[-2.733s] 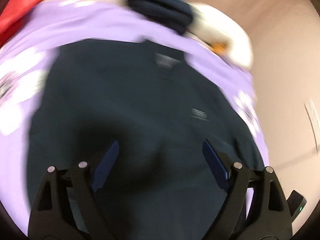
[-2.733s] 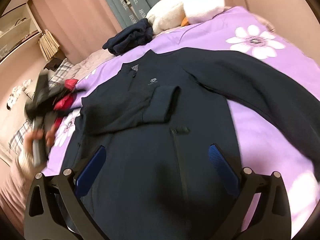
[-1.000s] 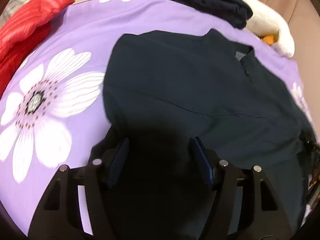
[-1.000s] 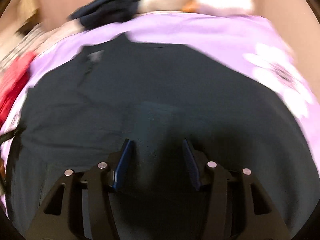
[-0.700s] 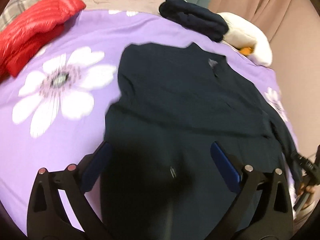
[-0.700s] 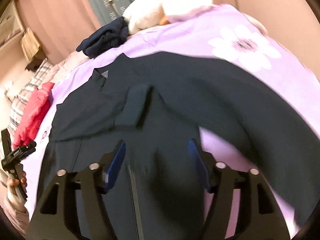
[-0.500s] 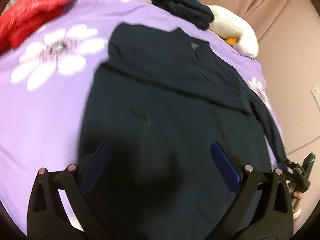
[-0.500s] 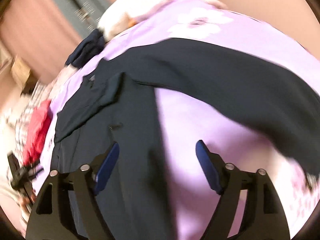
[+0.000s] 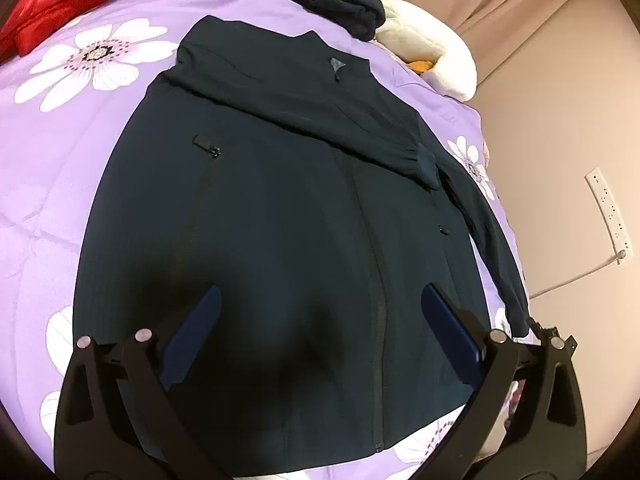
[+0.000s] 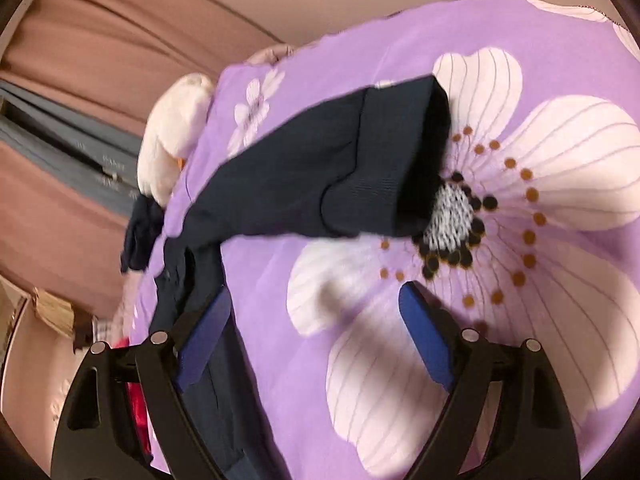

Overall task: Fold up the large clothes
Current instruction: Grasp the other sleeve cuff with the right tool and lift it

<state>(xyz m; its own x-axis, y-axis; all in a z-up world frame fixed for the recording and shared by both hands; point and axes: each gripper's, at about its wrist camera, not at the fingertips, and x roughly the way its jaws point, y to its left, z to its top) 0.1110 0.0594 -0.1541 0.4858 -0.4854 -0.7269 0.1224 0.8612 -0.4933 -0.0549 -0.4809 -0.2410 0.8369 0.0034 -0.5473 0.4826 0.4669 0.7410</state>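
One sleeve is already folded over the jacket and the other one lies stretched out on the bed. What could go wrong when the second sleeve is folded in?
The right gripper is open short of the outstretched sleeve's cuff; closing there could pinch the purple bedsheet too and drag it along.

The folded sleeve lies loosely across the jacket; pulling the other sleeve over may shift it and spoil the fold.

The left gripper is open above the body and holds nothing down, so the jacket may slide.

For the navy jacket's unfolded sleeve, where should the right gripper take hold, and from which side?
At the cuff, where the unfolded sleeve ends on the purple bedspread. Its open end faces the right gripper, whose jaws are open and empty, so come straight forward and pinch the cuff's near edge.
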